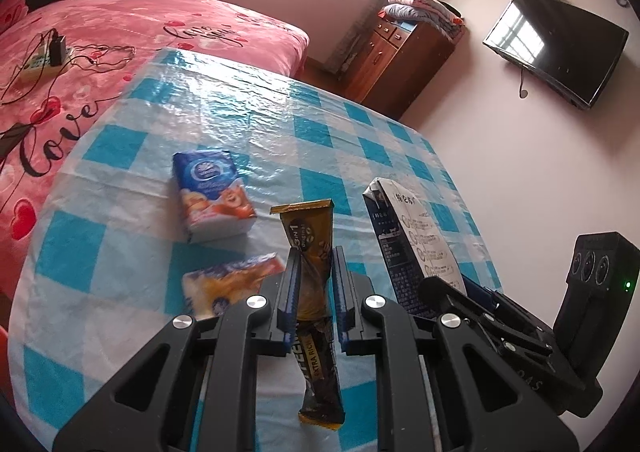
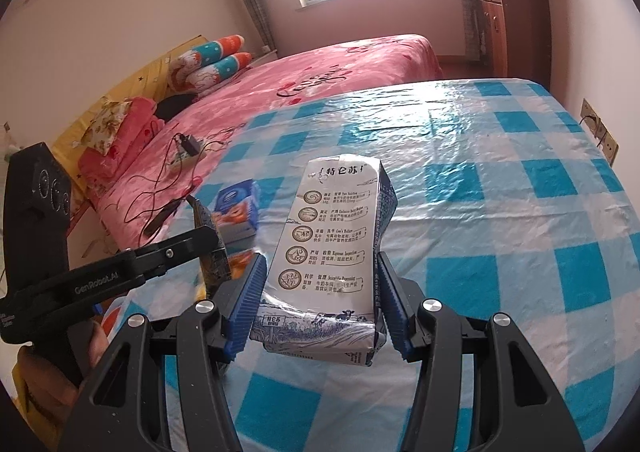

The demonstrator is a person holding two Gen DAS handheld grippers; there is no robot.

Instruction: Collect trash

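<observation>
My left gripper (image 1: 314,256) is shut on a gold and black coffee sachet (image 1: 310,228), which hangs upright above the blue checked table (image 1: 256,119). To its right, my right gripper (image 2: 320,264) is shut on a crumpled white and blue milk carton (image 2: 334,248), lifted off the table; the carton (image 1: 412,236) also shows in the left wrist view. From the right wrist view the left gripper (image 2: 212,236) with its sachet (image 2: 210,248) is at the left, a hand under it.
Two tissue packs (image 1: 212,191) (image 1: 228,284) lie on the table to the left of the sachet. A pink bed (image 1: 120,31) with a charger and cables (image 1: 52,51) stands beyond the table. A wooden cabinet (image 1: 396,51) and a wall television (image 1: 556,47) are at the back right.
</observation>
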